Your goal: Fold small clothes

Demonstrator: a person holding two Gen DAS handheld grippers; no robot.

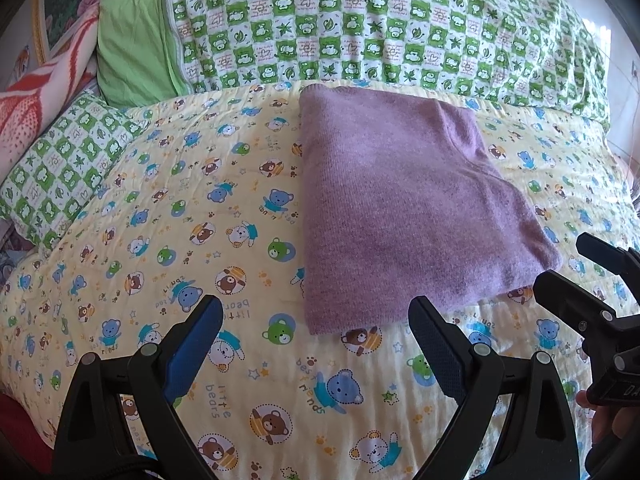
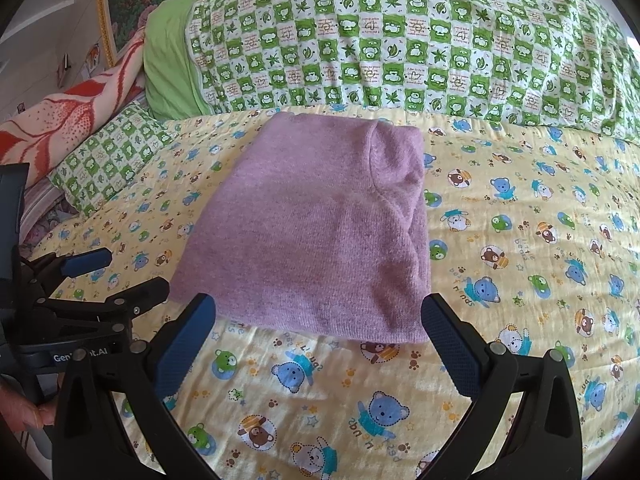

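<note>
We see a bed spread with a yellow bear-print quilt (image 1: 224, 216). A green checked duvet (image 1: 360, 28) is heaped behind. A folded purple knit garment (image 2: 316, 236) lies flat mid-quilt. Our left gripper (image 1: 316, 320) and right gripper (image 2: 318, 314) hover before it, jaws wide, empty.

Two wrist views, low, facing forward, near, sharing purple knit (image 1: 404, 216) (image 2: 316, 232)
</note>
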